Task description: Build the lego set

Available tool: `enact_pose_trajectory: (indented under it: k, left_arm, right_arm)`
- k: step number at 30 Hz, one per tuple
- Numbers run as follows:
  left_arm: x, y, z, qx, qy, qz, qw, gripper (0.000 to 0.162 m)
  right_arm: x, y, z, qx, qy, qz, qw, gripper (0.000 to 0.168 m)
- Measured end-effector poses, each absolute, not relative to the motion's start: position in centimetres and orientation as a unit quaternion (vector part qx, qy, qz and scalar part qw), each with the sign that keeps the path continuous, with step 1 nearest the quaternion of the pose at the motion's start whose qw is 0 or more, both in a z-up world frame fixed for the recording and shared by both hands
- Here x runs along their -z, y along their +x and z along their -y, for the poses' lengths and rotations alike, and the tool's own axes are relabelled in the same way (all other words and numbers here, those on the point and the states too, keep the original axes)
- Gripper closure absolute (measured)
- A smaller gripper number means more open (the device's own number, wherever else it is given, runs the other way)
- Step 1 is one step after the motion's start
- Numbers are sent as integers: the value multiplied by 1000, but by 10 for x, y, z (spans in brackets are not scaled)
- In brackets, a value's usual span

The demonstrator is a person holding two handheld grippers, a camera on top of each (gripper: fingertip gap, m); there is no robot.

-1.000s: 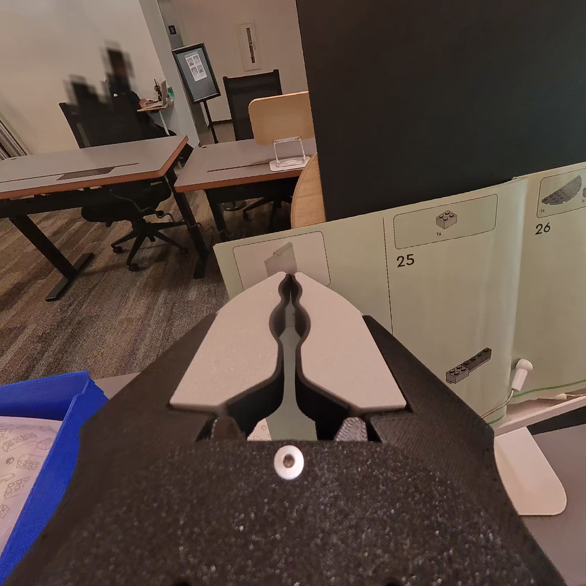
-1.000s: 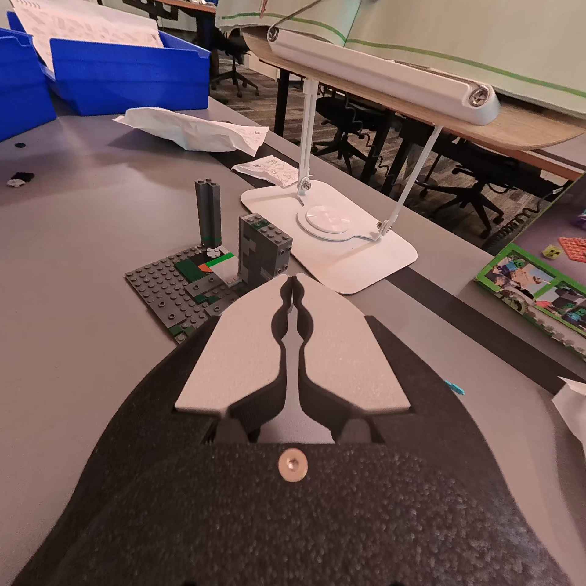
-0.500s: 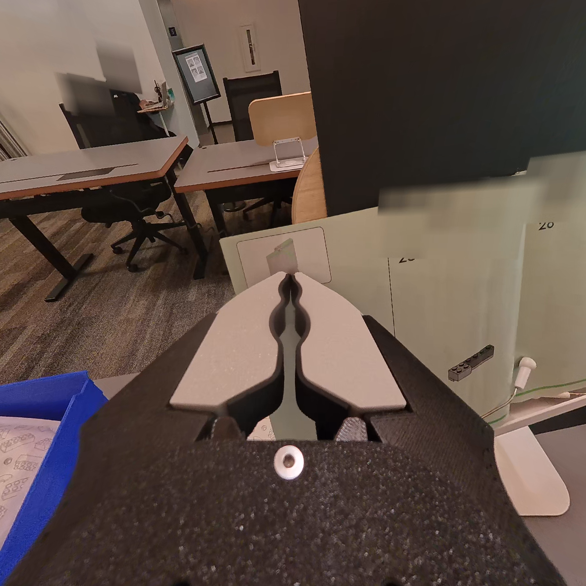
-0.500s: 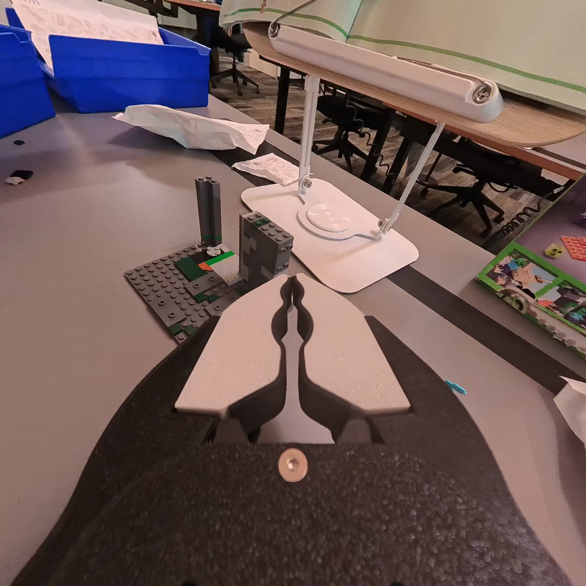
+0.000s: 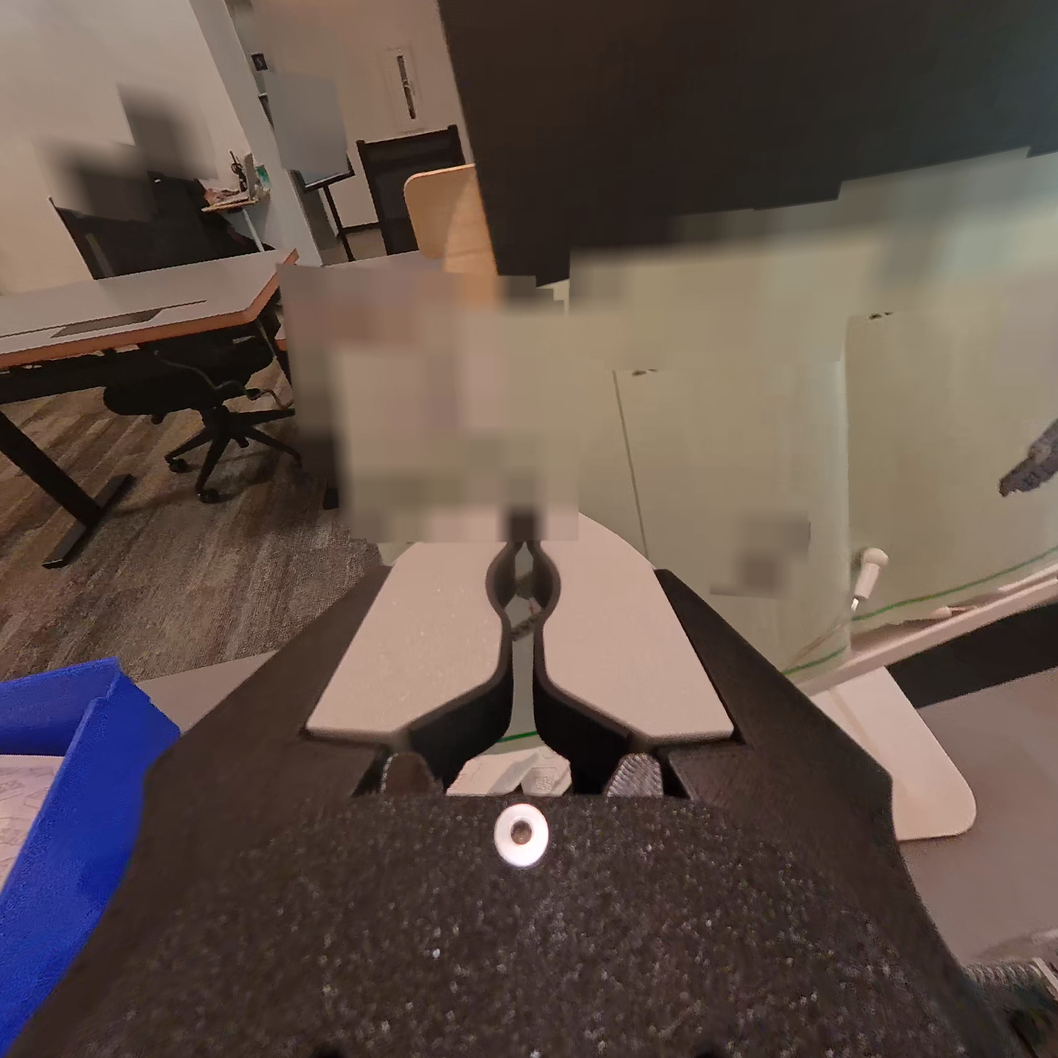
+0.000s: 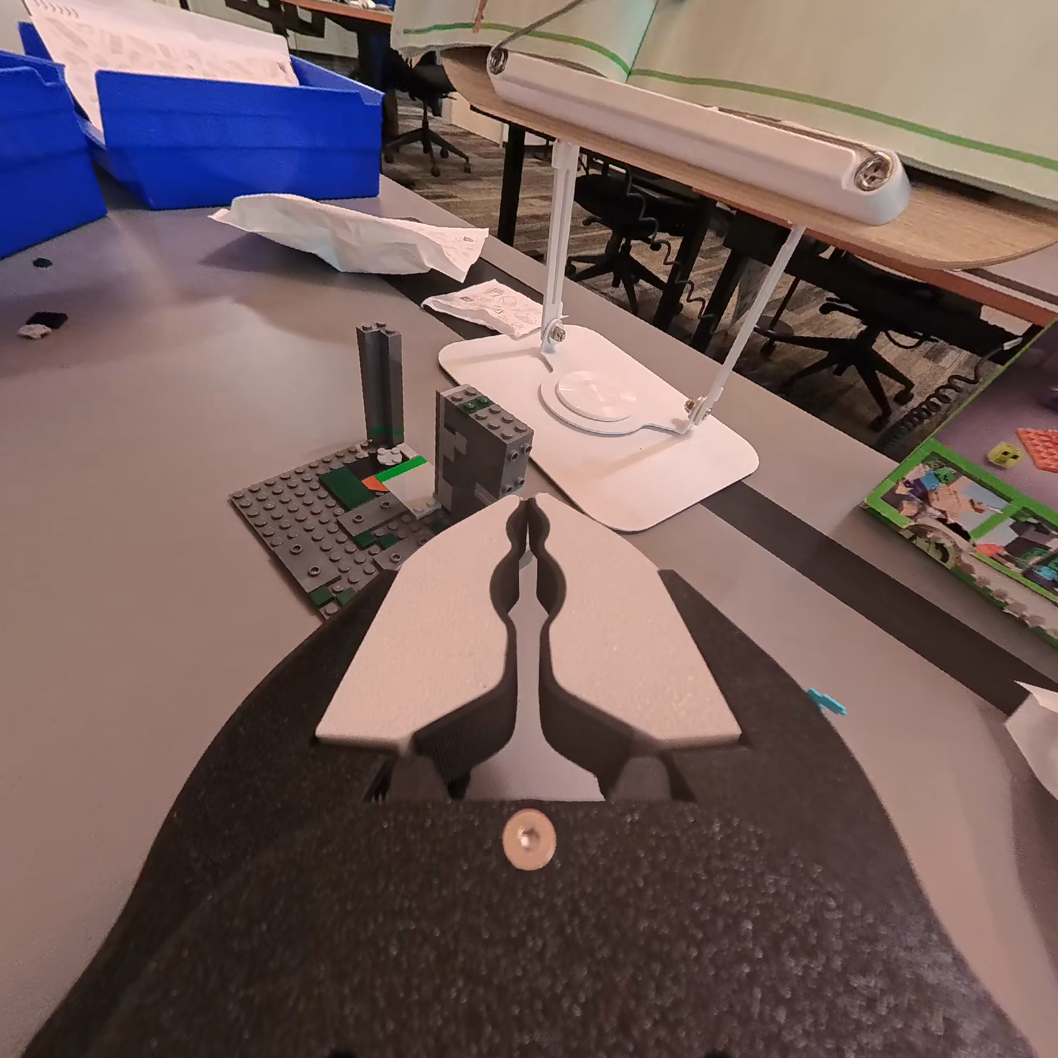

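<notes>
A dark grey lego baseplate [image 6: 297,526] lies on the grey table, with a tall grey pillar [image 6: 379,395] and a grey block wall [image 6: 478,452] built on it. My right gripper [image 6: 528,504] is shut and empty, hovering just in front of the wall. My left gripper [image 5: 524,547] is shut and empty, raised and pointing at the pale green instruction booklet [image 5: 744,458] held on a white stand [image 5: 893,761]. The booklet's lower edge also shows in the right wrist view [image 6: 801,68].
Blue bins [image 6: 229,126] with paper sheets stand at the back left. Crumpled paper bags [image 6: 349,235] lie behind the build. The white stand base [image 6: 601,423] sits right of it. The lego box [image 6: 985,526] lies at the right edge. A blue bin [image 5: 63,801] is at my left. Some 35 cm of space lies between my two pairs of fingers. The tall grey pillar [image 6: 379,395] sits 15 cm or so from the ends of my right fingers.
My left gripper has moved right and closer to the booklet, which now fills more of the view. My right gripper has barely moved.
</notes>
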State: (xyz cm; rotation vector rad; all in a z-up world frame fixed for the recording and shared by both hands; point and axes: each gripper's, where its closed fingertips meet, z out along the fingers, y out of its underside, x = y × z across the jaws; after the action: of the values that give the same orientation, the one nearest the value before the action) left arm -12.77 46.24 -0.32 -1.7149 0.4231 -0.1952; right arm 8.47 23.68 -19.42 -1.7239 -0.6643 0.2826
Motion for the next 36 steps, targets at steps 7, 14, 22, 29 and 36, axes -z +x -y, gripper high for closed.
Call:
enact_pose_trajectory:
  k: [7,14,22,29,36]
  left_arm:
    - [16,-111,-431,118,-736,-197,637,162]
    - [34,-110,-412,137,-738,-195,631,162]
    - [69,-101,-384,186,-753,-231,588,162]
    - [136,-62,-313,200,-758,-386,487,162]
    - [199,-39,-235,189,-757,-487,393,162]
  right_arm:
    - [195,82,-236,-124,-742,289,592,168]
    - [195,79,-235,-127,-741,291,591,168]
    - [198,76,-234,-128,-742,296,588,168]
    - [198,78,-235,-131,-744,289,589,168]
    - [197,77,-234,-132,-743,289,589,168]
